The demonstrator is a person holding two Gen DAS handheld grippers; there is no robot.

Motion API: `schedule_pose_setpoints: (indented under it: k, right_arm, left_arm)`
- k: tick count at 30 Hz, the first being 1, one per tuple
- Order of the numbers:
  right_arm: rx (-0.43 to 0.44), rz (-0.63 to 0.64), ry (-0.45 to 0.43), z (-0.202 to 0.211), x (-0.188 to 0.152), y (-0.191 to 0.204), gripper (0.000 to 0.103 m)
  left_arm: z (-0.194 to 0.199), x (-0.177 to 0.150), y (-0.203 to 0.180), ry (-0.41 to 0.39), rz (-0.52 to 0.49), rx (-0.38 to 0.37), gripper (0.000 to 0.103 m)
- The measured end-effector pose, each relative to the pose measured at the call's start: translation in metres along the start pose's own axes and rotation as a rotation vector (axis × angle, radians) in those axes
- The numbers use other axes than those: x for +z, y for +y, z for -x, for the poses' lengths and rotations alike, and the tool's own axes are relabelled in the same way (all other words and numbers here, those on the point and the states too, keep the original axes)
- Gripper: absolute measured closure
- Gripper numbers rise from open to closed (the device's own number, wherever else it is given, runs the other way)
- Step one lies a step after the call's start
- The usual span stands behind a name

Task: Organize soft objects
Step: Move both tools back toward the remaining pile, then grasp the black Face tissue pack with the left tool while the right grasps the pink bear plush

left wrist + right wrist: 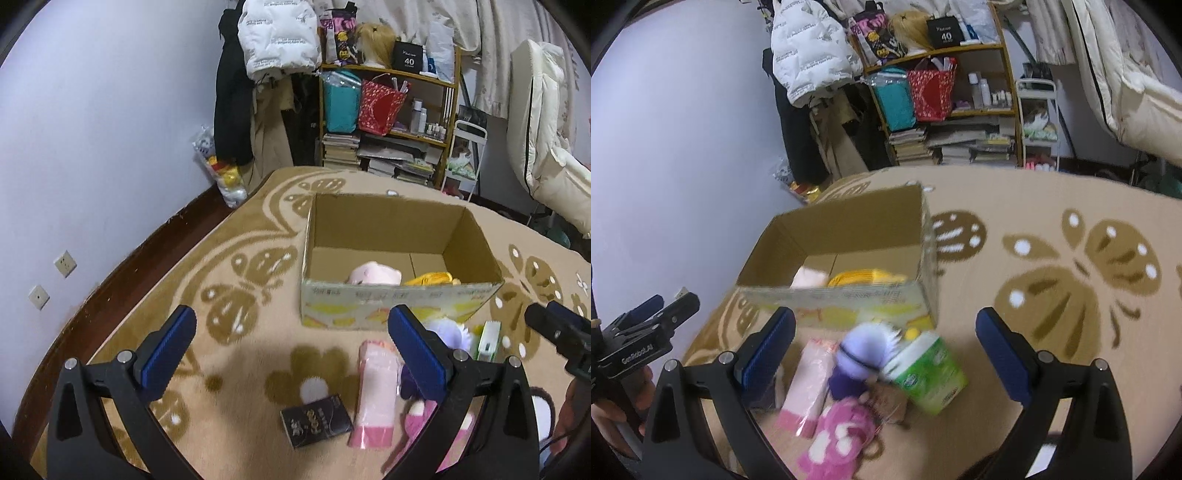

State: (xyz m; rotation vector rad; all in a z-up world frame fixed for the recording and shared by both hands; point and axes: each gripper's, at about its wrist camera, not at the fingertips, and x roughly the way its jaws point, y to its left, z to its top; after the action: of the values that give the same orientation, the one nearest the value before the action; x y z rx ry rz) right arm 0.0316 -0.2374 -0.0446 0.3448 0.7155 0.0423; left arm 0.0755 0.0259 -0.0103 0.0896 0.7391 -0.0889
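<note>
Both grippers, left gripper [291, 343] and right gripper [884, 345], are hovering with fingers wide apart, gripping nothing. The open brown cardboard box [384, 229] is sitting on the beige butterfly-patterned carpet [240, 280], its front wall half hiding a pale pink plush [375, 274] and something yellow [430, 278]. The blurry purple plush [862, 352] is lying just in front of it.

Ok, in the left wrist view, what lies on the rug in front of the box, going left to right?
Black box → pink package → purple plush → green-and-white pack, all on the rug before the cardboard box.
</note>
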Motion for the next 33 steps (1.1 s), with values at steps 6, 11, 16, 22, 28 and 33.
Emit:
schedule_pose_setpoints:
  k: [6,11,16,22,28,33]
  right_arm:
    - [0.016,0.033,0.043,-0.003,-0.013,0.013,0.001]
    - [0.019,0.036,0.089,-0.009,-0.023,0.016,0.001]
    - [0.027,0.061,0.156,-0.019,-0.031,0.019,0.001]
    - [0.002,0.071,0.211,-0.032,-0.044,0.019,0.002]
    - [0.010,0.054,0.273,-0.048,-0.054,0.017,0.003]
    - [0.014,0.088,0.316,-0.058,-0.062,0.024,0.010]
  left_arm:
    - [-0.004,-0.015,0.004,0.043,0.017,-0.021,0.000]
    - [-0.014,-0.027,0.003,0.121,0.013,-0.042,0.000]
    - [-0.023,-0.035,0.004,0.177,0.020,-0.056,0.000]
    - [-0.040,-0.045,0.010,0.236,0.044,-0.044,0.000]
    - [-0.056,-0.055,0.011,0.305,0.055,-0.040,0.000]
    - [-0.065,-0.063,0.004,0.325,0.021,-0.002,0.000]
